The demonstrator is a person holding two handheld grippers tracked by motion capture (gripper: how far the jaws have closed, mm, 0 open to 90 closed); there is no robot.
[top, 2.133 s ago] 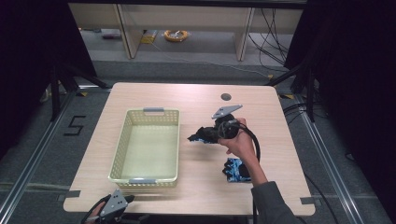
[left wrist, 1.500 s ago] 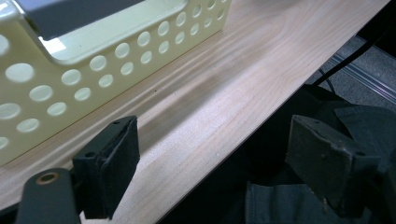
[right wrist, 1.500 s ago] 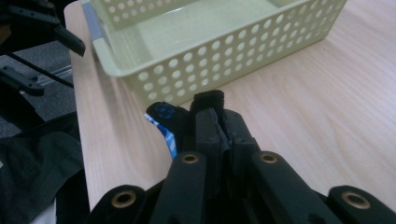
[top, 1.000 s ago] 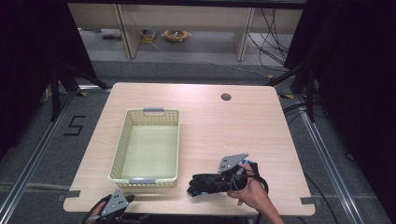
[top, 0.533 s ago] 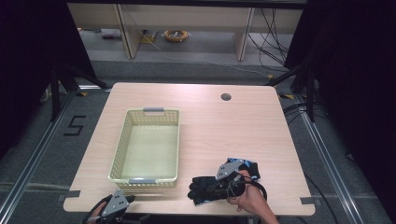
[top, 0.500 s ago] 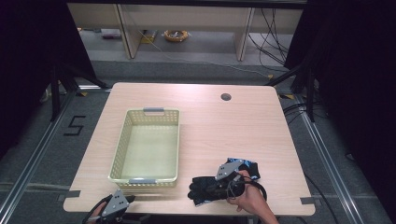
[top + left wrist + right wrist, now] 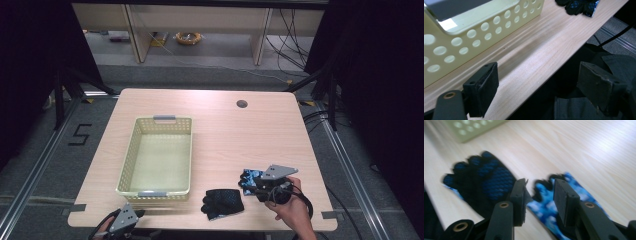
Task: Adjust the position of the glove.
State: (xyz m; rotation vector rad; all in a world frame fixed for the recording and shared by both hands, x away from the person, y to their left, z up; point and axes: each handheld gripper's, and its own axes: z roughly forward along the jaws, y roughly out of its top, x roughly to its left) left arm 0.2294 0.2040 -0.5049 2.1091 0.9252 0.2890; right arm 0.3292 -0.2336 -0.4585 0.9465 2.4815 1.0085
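A black glove point(image 7: 222, 202) with blue grip dots lies flat near the table's front edge; in the right gripper view the black glove point(image 7: 484, 185) is left of the jaws. Just to its right lies a blue patterned glove point(image 7: 248, 176). My right gripper point(image 7: 254, 184) hovers low over this blue glove point(image 7: 549, 206), and the right gripper point(image 7: 540, 187) stands open with a narrow gap and nothing pinched. My left gripper point(image 7: 122, 222) rests at the front edge below the basket. In its own view the left gripper point(image 7: 536, 82) is wide open and empty.
A pale yellow perforated basket point(image 7: 161, 186) stands empty on the table's left half, and its wall point(image 7: 474, 40) is close ahead of the left jaws. A dark round grommet point(image 7: 242, 104) sits at the back right. Bare wood point(image 7: 240, 140) spreads between the basket and the right edge.
The right gripper brought the black glove from mid-table to the front edge, let go of it, and shifted right over the blue glove. The left gripper has stayed put.
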